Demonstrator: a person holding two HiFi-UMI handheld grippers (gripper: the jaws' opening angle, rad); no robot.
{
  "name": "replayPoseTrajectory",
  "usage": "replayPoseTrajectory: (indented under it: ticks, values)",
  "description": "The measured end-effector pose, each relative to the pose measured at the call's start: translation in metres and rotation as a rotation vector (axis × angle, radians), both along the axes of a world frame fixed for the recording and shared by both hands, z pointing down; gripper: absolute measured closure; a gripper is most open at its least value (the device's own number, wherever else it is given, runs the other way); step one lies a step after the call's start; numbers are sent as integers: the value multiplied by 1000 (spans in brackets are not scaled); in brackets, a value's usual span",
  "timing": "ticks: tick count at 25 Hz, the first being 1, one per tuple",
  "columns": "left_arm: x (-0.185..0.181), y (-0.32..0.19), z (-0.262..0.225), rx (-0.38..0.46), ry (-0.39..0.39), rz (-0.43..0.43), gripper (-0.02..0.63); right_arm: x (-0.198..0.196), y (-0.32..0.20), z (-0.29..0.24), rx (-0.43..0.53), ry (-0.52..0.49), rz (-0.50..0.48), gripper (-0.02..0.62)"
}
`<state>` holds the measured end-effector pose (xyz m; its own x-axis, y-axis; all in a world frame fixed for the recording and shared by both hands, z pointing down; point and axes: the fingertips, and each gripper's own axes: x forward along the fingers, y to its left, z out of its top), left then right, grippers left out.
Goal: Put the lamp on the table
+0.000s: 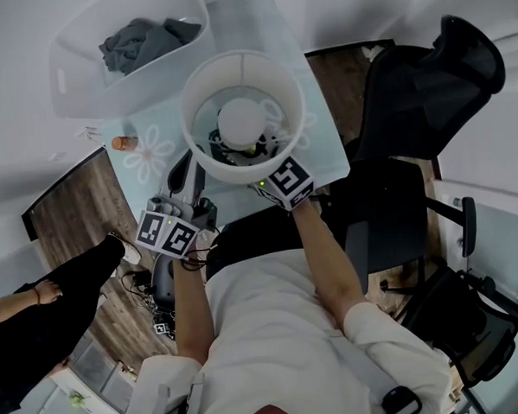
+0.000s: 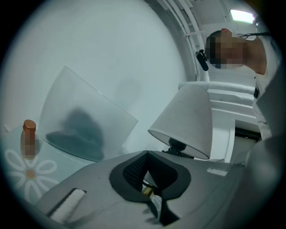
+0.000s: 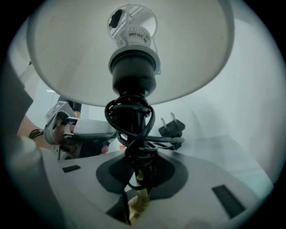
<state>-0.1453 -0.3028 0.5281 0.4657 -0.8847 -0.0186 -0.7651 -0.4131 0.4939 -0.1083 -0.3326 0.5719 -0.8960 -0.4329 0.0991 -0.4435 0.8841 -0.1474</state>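
Observation:
The lamp [image 1: 244,116] shows from above as a white round shade with the bulb inside, over the pale glass table [image 1: 323,133]. My right gripper [image 3: 136,167] is shut on the lamp's black stem, which has the cord [image 3: 129,120] wound round it, with the plug [image 3: 172,127] hanging beside. Its marker cube [image 1: 285,183] sits under the shade's near rim. My left gripper [image 2: 148,179] is shut and empty, just left of the lamp [image 2: 187,120] and apart from it. The lamp's base is hidden.
A white plastic bin [image 1: 79,73] holding a dark cloth [image 1: 146,39] stands at the table's far left, with a small orange bottle [image 1: 124,143] near it. A black office chair [image 1: 426,89] is to the right. Another person [image 1: 40,317] is at the left.

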Motion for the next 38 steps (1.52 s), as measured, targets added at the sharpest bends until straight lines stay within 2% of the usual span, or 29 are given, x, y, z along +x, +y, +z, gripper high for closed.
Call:
replayPoseTrajectory:
  ticks: [9,19,23,25,28,30,35,38]
  values:
    - [-3,5,3,-12,-4,-5,606,-10,17,15,17,65,-42,512]
    - [-5,6,10,-31,-17,-9,606,-12,17,13,25,40,-33,508]
    - [-5,8,13,-40,-21,-12,604,-6,22,22,34,159,-84,502]
    - [-5,8,14,-41,-24,-10,606,-8,20,18,31,101,-59,497]
    - [-4,9,15,-42,-30,-5,605,-10,17,10,19,16,-19,444]
    - [-3,9,17,-45,-33,-1,606,-7,16,8,18,17,-14,431]
    - [1,12,21,-58,-46,8,606,2,23,19,-7,47,-21,347]
    - [1,14,23,-65,-47,6,604,10,27,23,-16,57,-13,347]
